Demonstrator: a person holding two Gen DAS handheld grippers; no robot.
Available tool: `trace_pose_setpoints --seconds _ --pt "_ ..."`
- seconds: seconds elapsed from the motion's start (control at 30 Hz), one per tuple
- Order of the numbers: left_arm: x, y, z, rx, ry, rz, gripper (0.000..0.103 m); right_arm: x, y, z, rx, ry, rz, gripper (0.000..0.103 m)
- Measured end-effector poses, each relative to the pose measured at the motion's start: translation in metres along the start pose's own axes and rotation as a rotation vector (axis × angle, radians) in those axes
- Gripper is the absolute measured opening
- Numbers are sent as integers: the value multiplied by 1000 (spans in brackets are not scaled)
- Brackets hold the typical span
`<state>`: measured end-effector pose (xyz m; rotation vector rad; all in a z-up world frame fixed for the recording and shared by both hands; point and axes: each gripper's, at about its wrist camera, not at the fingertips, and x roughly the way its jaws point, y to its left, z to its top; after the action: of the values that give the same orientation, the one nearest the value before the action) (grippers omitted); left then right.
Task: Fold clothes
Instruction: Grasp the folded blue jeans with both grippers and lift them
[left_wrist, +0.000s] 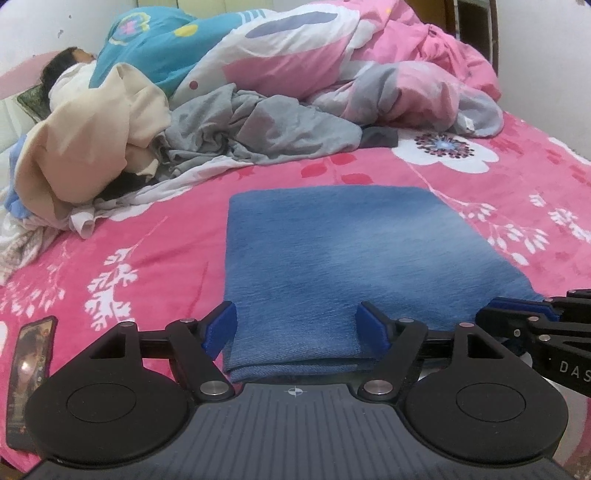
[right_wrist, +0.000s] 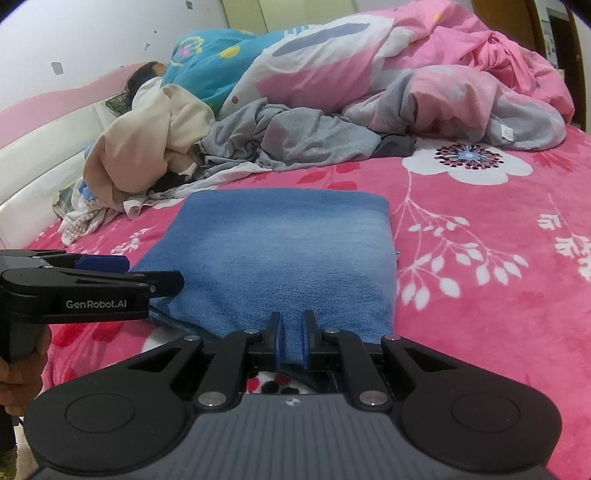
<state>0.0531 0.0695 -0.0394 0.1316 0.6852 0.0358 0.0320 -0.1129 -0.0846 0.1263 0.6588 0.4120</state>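
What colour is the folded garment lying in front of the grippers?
Faded denim blue, paler across the middle. The folded garment shows best in the right wrist view.

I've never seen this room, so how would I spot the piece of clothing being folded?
Look at the pink flowered bed. On its near half lies the blue denim garment, a flat tidy rectangle. The clothes heap behind it is crumpled, grey and beige.

A pink floral bed (left_wrist: 498, 229) stands against a scuffed white wall (right_wrist: 92, 44).

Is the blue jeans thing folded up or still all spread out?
Folded. The blue denim garment lies as a neat flat rectangle on the pink bedspread, and doubled layers show at its near edge.
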Motion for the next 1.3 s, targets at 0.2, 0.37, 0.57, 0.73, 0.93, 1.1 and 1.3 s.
trace_pose_setpoints --seconds 0.2,0.37,0.57,0.73,0.93,1.1,1.3 --pt "-1 -6 1 26 6 30 74 -1 -3 -2 9 -7 14 10" --pt "-2 -10 2 48 10 54 76 -1 -5 -3 16 -13 25 10" --pt "-10 4 5 14 -9 43 76 -6 -14 4 48 -13 69 10" --pt "-15 40 8 -113 -67 -47 81 -23 -48 24 191 -63 147 35" --pt "15 99 4 -389 -2 -288 82 -13 -105 36 434 -40 221 48" --pt "37 114 -9 -484 40 -485 82 7 -135 29 600 54 284 56" --pt "63 115 -20 -524 102 -625 83 34 -143 27 678 228 343 62"
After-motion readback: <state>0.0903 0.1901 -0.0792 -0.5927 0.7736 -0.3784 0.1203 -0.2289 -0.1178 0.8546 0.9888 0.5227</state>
